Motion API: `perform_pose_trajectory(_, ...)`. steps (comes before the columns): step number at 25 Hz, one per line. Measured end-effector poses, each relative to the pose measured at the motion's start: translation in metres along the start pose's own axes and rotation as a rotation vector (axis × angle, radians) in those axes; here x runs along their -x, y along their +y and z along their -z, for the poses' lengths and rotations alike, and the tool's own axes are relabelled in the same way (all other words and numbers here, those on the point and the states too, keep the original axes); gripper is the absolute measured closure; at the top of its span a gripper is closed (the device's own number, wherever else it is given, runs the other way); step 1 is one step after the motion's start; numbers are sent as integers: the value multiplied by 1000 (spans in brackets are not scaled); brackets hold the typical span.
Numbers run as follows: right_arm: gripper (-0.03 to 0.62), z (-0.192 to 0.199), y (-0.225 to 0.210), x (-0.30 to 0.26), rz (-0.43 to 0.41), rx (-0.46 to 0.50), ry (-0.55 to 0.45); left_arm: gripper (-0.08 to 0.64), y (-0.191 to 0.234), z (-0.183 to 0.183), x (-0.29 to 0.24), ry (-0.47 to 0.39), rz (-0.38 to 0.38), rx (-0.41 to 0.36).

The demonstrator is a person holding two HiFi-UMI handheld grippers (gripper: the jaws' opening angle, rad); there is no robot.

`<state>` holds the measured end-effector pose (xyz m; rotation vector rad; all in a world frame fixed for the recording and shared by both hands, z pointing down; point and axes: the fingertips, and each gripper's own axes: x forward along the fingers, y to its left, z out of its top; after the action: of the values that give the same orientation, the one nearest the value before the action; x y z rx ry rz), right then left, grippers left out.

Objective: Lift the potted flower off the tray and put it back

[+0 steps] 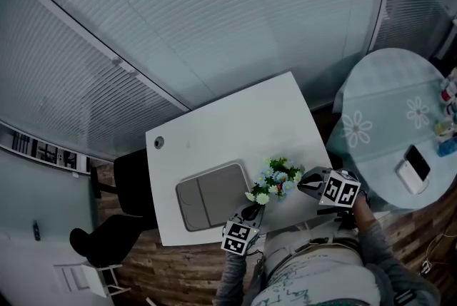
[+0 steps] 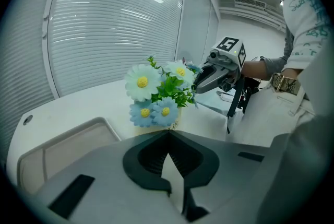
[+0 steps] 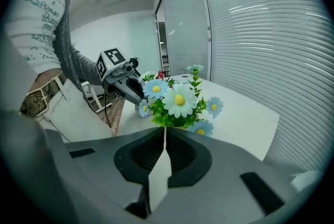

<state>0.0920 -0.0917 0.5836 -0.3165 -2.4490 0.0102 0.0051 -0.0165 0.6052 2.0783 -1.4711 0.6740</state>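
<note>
White desk (image 1: 235, 112), grey tray (image 1: 214, 194) by its near edge, flower (image 1: 275, 180) standing on the desk just beside the tray toward the near right corner, left hand-held gripper (image 1: 251, 212) and right hand-held gripper (image 1: 304, 184) flanking the flower, both with jaws pressed together, empty.

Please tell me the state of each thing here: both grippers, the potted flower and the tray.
Left gripper: shut, holding nothing.
Right gripper: shut, holding nothing.
Potted flower: upright, standing on the table beside the tray, between the two grippers.
Tray: lying flat on the table, nothing on it.
</note>
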Motion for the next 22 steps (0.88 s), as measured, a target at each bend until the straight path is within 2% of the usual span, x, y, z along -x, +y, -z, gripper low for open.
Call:
perform_pose_trajectory(4,566,10,-4,-6,37,-34,37,549,12,2,-3,8,47,-24)
perform_pose_trajectory(11,566,20,-10,-14,102,-118,45,549,34,0,-6,23,121,-103)
perform_pose_trajectory(22,566,13,-21,-25,127,-165,29,549,56,-14,-16,10,188,-175)
